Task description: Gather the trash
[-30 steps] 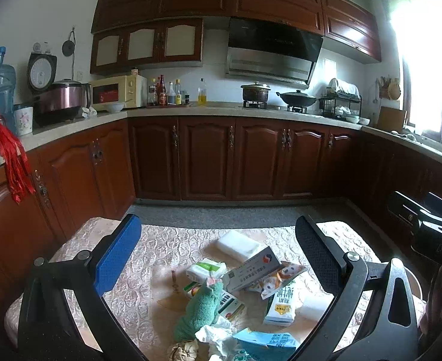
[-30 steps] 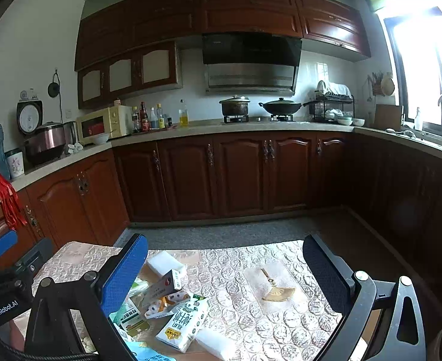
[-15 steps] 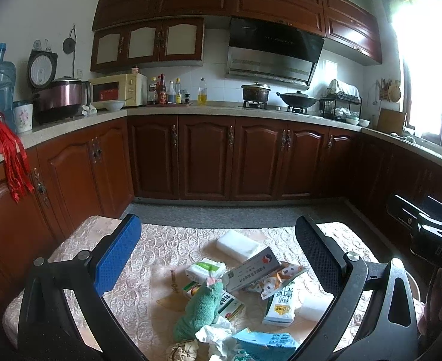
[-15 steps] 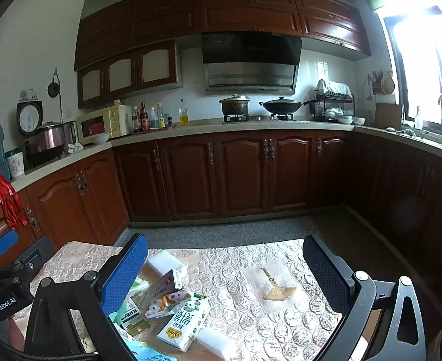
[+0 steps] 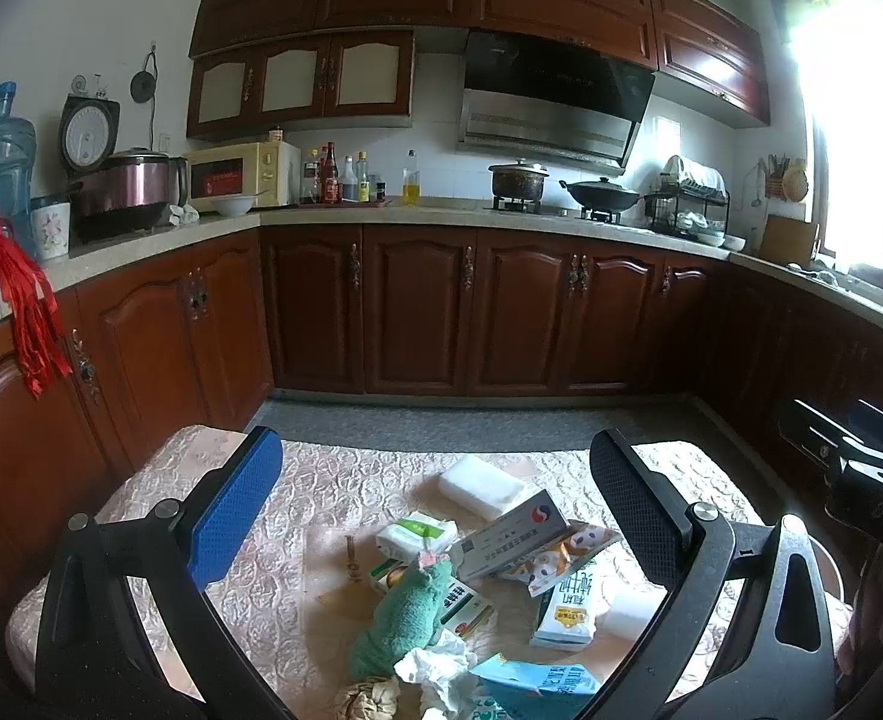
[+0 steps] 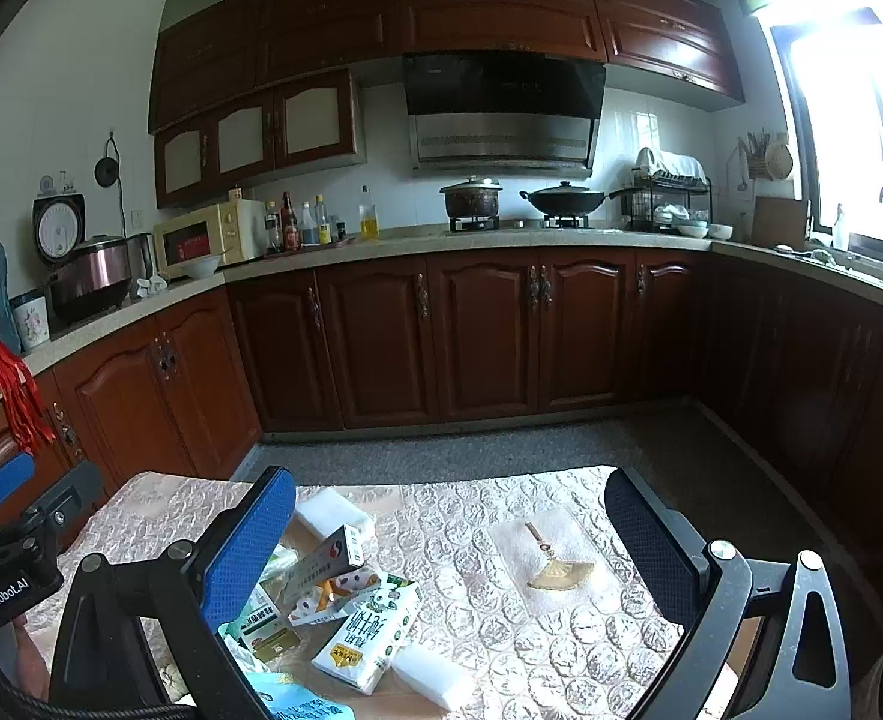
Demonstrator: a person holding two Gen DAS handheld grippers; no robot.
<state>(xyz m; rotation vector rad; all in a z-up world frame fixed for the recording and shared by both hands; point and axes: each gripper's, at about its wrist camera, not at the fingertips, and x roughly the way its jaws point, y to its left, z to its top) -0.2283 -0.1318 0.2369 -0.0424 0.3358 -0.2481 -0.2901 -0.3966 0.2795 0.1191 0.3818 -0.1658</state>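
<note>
Both claws are hanging released above the table (image 6: 561, 630). Left claw (image 5: 435, 516) is framing the trash pile: green cloth (image 5: 405, 612) and crumpled tissue (image 5: 435, 669) below center, milk carton (image 5: 567, 606) lying toward its right finger. Right claw (image 6: 450, 546) is gripping nothing; milk carton (image 6: 369, 636) is sitting beside its left finger, fan-shaped charm (image 6: 558, 570) between fingers.
</note>
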